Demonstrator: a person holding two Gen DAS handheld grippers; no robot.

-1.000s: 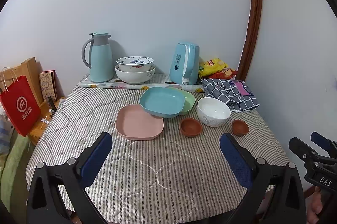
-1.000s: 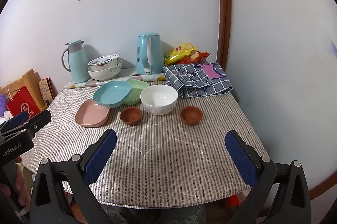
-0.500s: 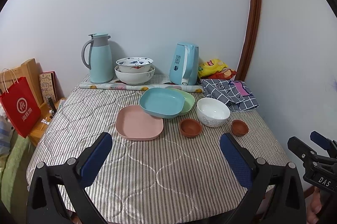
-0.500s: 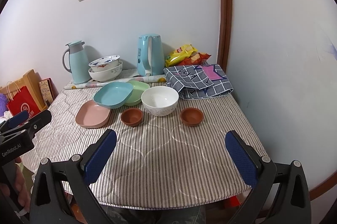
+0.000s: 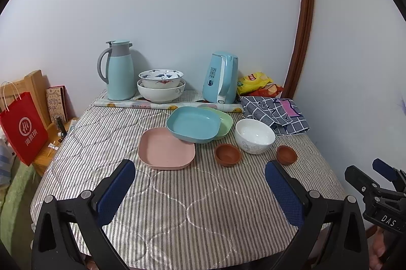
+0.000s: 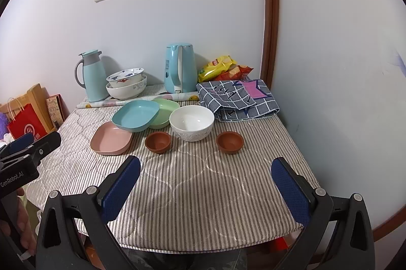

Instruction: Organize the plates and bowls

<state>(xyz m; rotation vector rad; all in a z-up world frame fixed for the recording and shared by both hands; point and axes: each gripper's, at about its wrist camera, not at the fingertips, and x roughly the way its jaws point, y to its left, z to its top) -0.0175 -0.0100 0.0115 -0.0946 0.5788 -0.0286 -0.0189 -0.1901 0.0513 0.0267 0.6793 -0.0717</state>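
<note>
On the striped tablecloth (image 5: 192, 206) lie a pink plate (image 5: 166, 149), a blue plate (image 5: 194, 124) that leans on a green plate (image 5: 224, 121), a white bowl (image 5: 253, 136) and two small brown bowls (image 5: 227, 155) (image 5: 286, 155). They also show in the right wrist view: pink plate (image 6: 110, 139), blue plate (image 6: 135, 115), green plate (image 6: 165, 108), white bowl (image 6: 192, 122), brown bowls (image 6: 158, 141) (image 6: 230, 141). My left gripper (image 5: 200, 183) is open and empty above the table's near edge. My right gripper (image 6: 205, 181) is open and empty there too.
At the back stand a blue thermos (image 5: 119, 70), two stacked patterned bowls (image 5: 161, 85), a blue kettle (image 5: 222, 78), snack bags (image 5: 256, 84) and a folded checked cloth (image 5: 276, 113). A red bag (image 5: 24, 129) stands left of the table. The wall is close on the right.
Both grippers have drifted slightly; the objects sit a little lower in both views. Nothing on the table has moved.
</note>
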